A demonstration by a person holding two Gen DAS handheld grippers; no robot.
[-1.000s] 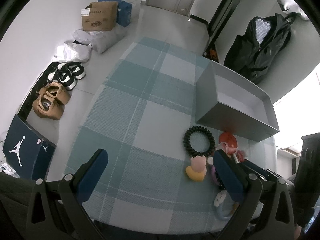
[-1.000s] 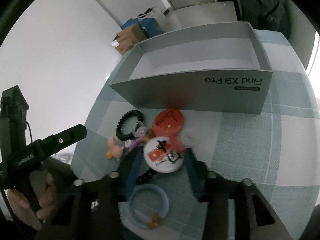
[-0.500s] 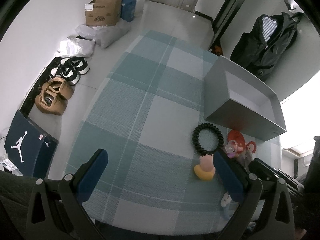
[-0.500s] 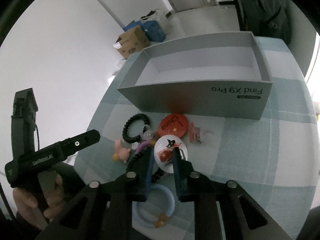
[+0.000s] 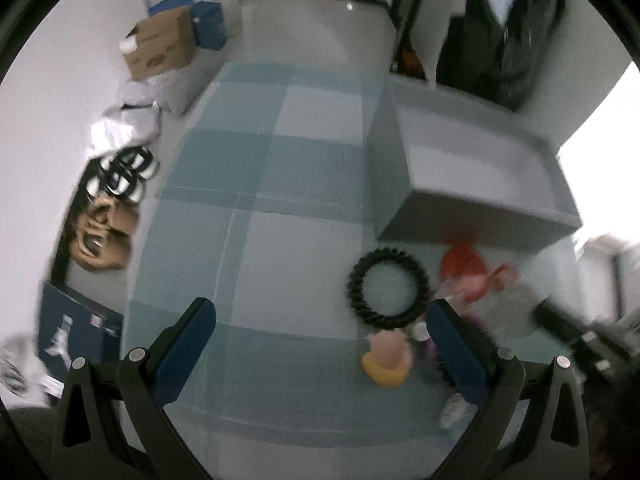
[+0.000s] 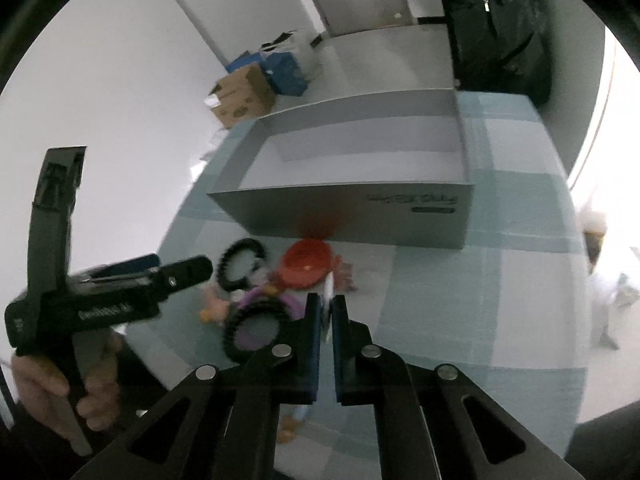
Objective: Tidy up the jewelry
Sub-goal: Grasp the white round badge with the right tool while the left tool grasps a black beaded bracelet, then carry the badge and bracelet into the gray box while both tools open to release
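Observation:
My right gripper [image 6: 327, 300] is closing tight on the white round badge [image 6: 328, 289], which stands on edge with the pads pressing on both of its faces. Just beyond it lie a red badge [image 6: 306, 264], a purple ring [image 6: 288, 300], a black bead bracelet [image 6: 256, 328] and a black spiral hair tie [image 6: 240, 264]. The open grey box [image 6: 352, 216] stands behind them with nothing visible inside. My left gripper [image 5: 318, 308] is open above the checked cloth. The hair tie [image 5: 389, 287] and a pink pig figure [image 5: 387, 360] lie near its right finger.
A hand [image 6: 60, 384] holds the left gripper at the table's left edge. On the floor to the left are a cardboard box [image 5: 160, 48], bags, shoes [image 5: 120, 172] and a dark shoebox [image 5: 76, 336]. A dark coat [image 5: 500, 28] hangs behind the box.
The right jaws closed from around the white badge onto it, and it now stands on edge between them. The left gripper shifted right toward the hair tie and rolled a little.

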